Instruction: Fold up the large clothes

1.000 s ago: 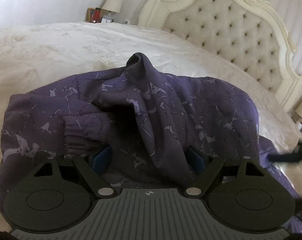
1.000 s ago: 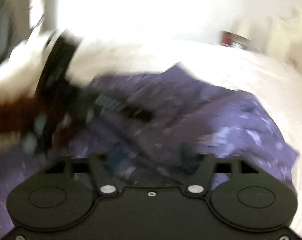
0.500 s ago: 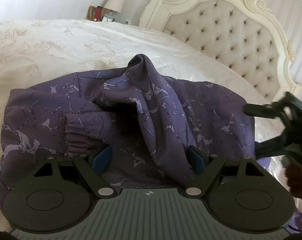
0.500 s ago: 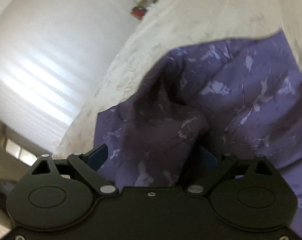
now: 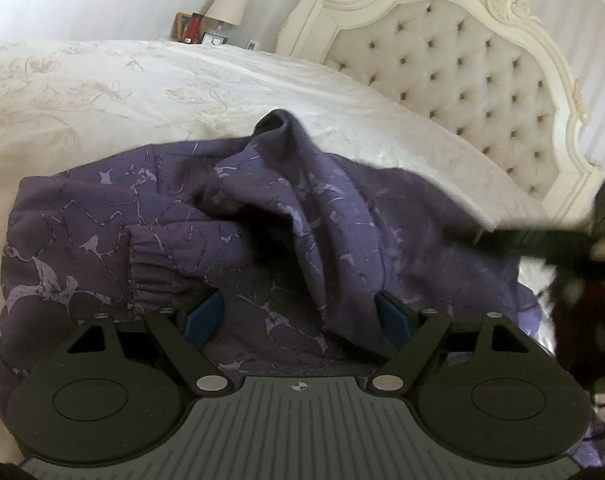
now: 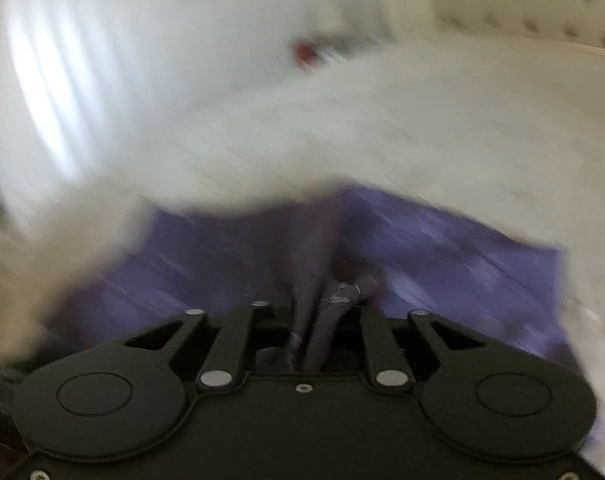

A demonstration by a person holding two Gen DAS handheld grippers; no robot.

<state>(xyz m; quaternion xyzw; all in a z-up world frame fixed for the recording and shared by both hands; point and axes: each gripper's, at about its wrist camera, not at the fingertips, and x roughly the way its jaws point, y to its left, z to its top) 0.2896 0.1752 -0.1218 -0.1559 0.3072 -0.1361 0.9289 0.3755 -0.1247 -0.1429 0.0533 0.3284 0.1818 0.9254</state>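
Since half a second ago, the right claw (image 6: 326, 312) has drawn its jaws together on a gathered fold of the purple garment (image 6: 442, 240), where before they stood wide with cloth bunched between them; its view is now smeared with motion blur. From the left wrist view the right claw (image 5: 550, 240) shows as a dark blurred streak at the right edge, over the garment's far side, lower in that view than before.

Left claw (image 5: 298, 312) holds as it was, jaws wide apart, its blue pads (image 5: 204, 314) on either side of a raised ridge of the garment (image 5: 262, 216) without clamping it. That garment lies crumpled on the cream bed (image 5: 142, 88), an elastic cuff (image 5: 150, 272) just ahead of the left pad and a peak of cloth standing up at the middle. Behind the bed rise a tufted headboard (image 5: 462, 64) and, far off, a lamp (image 5: 226, 4) beside a red item (image 5: 194, 28).
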